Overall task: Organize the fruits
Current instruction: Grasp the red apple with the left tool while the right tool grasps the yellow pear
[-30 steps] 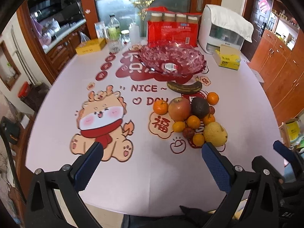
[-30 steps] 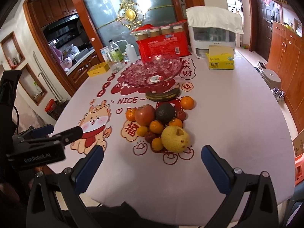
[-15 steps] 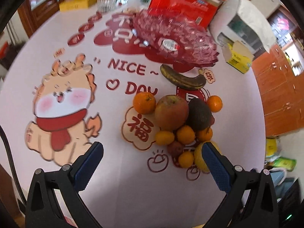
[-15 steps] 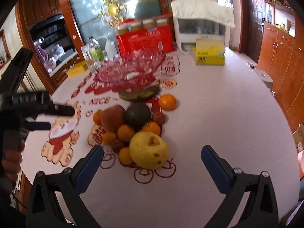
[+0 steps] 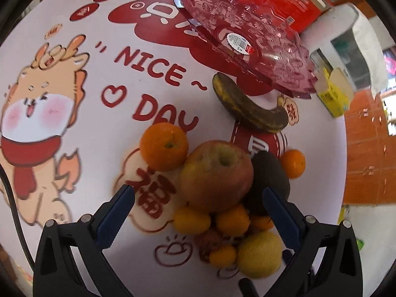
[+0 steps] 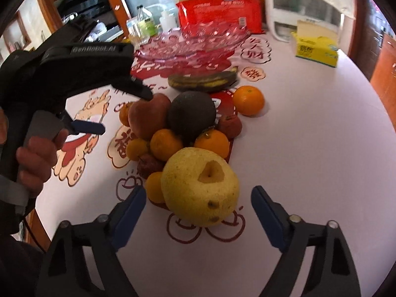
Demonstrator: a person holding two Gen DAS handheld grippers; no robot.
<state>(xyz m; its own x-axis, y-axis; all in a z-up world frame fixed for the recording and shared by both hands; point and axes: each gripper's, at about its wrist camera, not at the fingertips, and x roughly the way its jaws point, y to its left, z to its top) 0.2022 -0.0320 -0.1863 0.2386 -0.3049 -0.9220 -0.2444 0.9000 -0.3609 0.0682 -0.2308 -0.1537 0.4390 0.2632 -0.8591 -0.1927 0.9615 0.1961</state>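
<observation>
Covering the bench: a pale cloth printed with a cartoon animal and red words, under both tools.
Bowl: pink cut-glass bowl, empty but for a sticker, far ahead of both tools, past the fruit pile.
Red pack: a red pack with jars on top, just behind the bowl.
Yellow box: a yellow box, ahead and right of the right tool, near the bowl.
Banana: a dark banana between the bowl and the pile, apart from both.
Pear: a yellow pear, nearest fruit to the right tool, its near side between the two pads, neither pad touching it.
Apple: a red apple, just ahead of the left tool, between the lines of its fingers, touching the avocado.
Avocado: a dark avocado, right of the apple, partly behind the left tool's right finger.
Oranges: one orange ahead-left of the apple; smaller ones packed under it; another orange alone, right of the pile.
Left tool: left tool wide open, empty, tilted down over the pile.
Right tool: right tool open, its jaws have just been closing, with the pear's near side between them, unpressed.
</observation>
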